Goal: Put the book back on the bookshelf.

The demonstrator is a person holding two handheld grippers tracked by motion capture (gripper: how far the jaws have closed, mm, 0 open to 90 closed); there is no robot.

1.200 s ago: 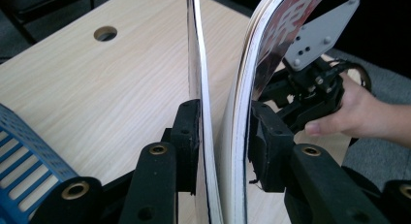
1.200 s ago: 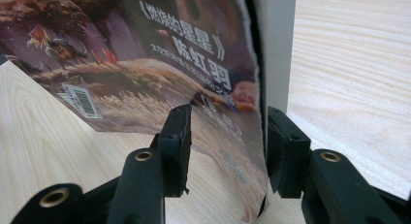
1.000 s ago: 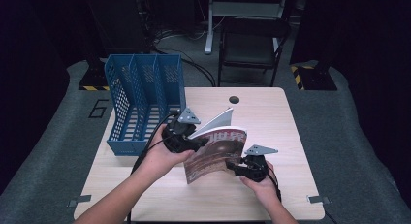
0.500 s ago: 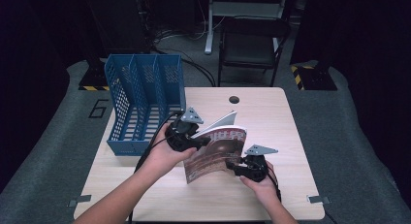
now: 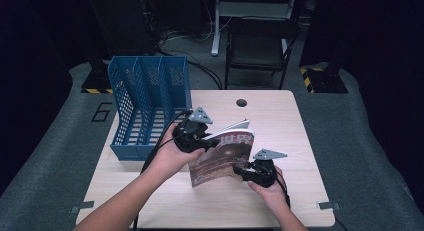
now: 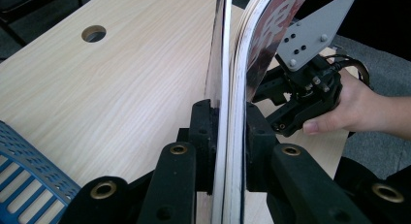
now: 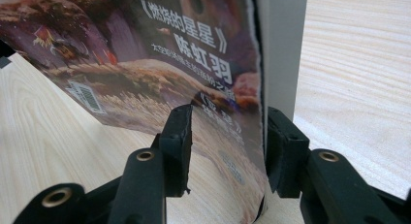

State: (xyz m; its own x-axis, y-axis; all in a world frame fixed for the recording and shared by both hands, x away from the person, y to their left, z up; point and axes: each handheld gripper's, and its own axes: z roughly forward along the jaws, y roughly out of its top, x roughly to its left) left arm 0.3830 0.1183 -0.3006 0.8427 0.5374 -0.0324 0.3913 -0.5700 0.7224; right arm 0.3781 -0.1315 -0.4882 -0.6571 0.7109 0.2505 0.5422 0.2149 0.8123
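Two grippers hold one magazine [image 5: 223,152] upright above the middle of the counter [image 5: 280,126], near the blue file rack [image 5: 145,103]: the left gripper [image 6: 228,132] has just been closing its fingers [image 6: 202,136] and now pinches the page edge, while the right gripper [image 7: 225,146] straddles the lower corner with fingers [image 7: 177,136] spread, not visibly pressing. Keeping the left pinch firm and the spine vertical should ease slotting into the rack. Glossy cover: reddish-brown landscape, white Chinese lettering, slightly bowed pages.
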